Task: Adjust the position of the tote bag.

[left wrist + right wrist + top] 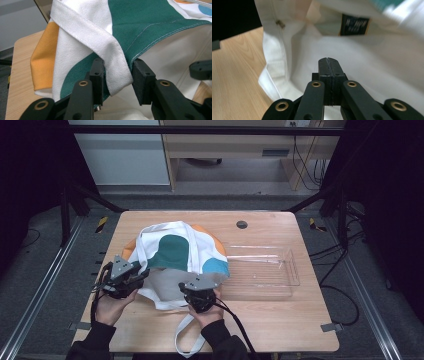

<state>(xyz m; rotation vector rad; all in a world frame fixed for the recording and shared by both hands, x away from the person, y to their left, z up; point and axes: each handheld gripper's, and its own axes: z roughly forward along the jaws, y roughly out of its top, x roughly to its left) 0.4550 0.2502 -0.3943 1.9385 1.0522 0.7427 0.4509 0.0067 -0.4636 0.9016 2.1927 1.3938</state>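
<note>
A white tote bag [175, 250] with green, orange and blue patches lies on the wooden table [280, 320], its mouth towards the person. My left gripper [142, 275] is at the bag's left edge. In the left gripper view it [117, 72] is open, with a white strap [110, 50] and the green rim between the jaws. My right gripper [201, 287] is at the bag's near rim. In the right gripper view it [329, 61] is shut, jaws pressed together over the white lining [367, 62]; no cloth shows between them. A dark label [354, 25] sits inside the bag.
A clear plastic tray [290, 275] lies right of the bag, touching its blue corner. The bag's other strap [182, 335] trails over the table's near edge. A black cable hole [242, 224] is at the back. Bare wood lies front right.
</note>
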